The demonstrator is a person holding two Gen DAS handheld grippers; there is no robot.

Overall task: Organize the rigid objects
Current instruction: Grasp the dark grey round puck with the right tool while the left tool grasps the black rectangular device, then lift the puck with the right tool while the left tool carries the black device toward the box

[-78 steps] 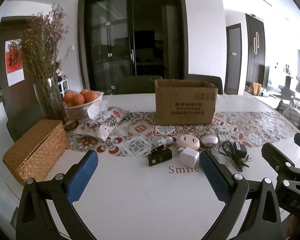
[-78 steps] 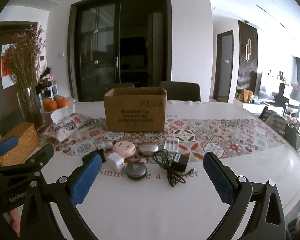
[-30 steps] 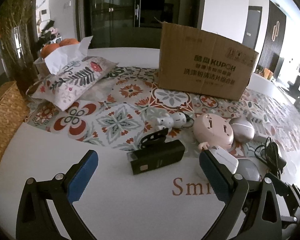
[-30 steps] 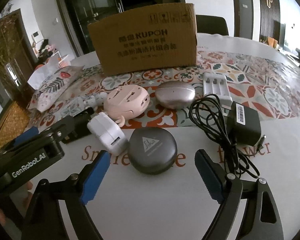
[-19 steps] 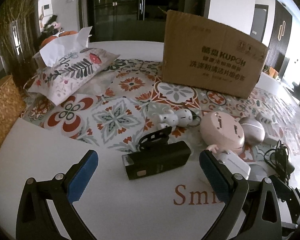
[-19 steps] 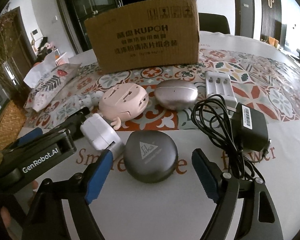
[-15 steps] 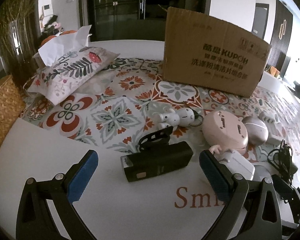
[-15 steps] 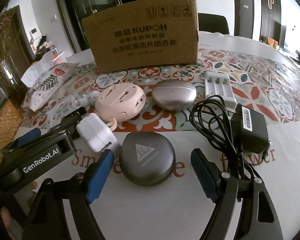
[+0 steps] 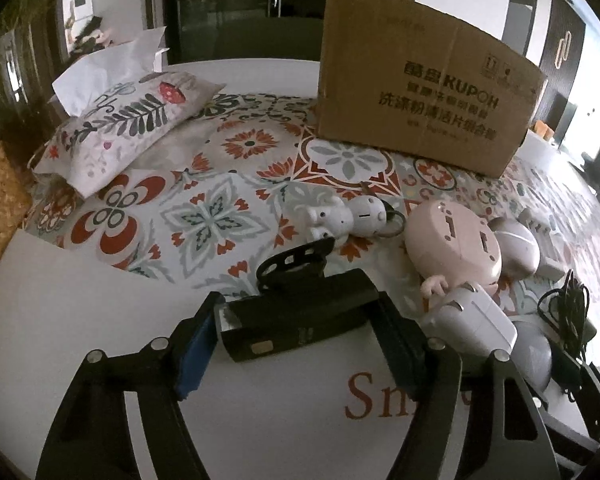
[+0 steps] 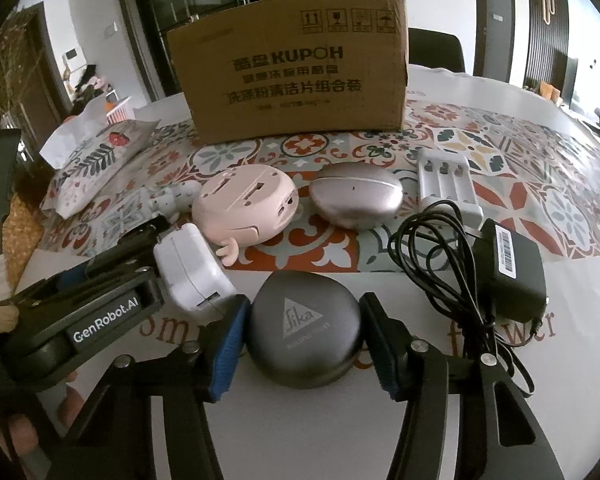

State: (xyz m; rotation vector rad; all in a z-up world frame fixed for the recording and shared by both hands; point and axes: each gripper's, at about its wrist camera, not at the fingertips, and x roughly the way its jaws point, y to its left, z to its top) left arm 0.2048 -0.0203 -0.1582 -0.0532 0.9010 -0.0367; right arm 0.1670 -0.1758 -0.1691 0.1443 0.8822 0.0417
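Grippers (image 9: 300,328) (image 10: 304,336) clamping box-side gadgets (image 9: 296,320)

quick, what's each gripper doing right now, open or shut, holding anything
Left gripper: shut on the black rectangular device, which lies on the table.
Right gripper: shut on the round grey case, also on the table.

Both tools are matte black plastic. The left gripper (image 9: 296,332) has 2 angular fingers with blue ribbed pads (image 9: 194,346) and round silver screws. The right gripper (image 10: 302,344) matches it. White "GenRobot.AI" lettering marks the left gripper's body in the right wrist view.
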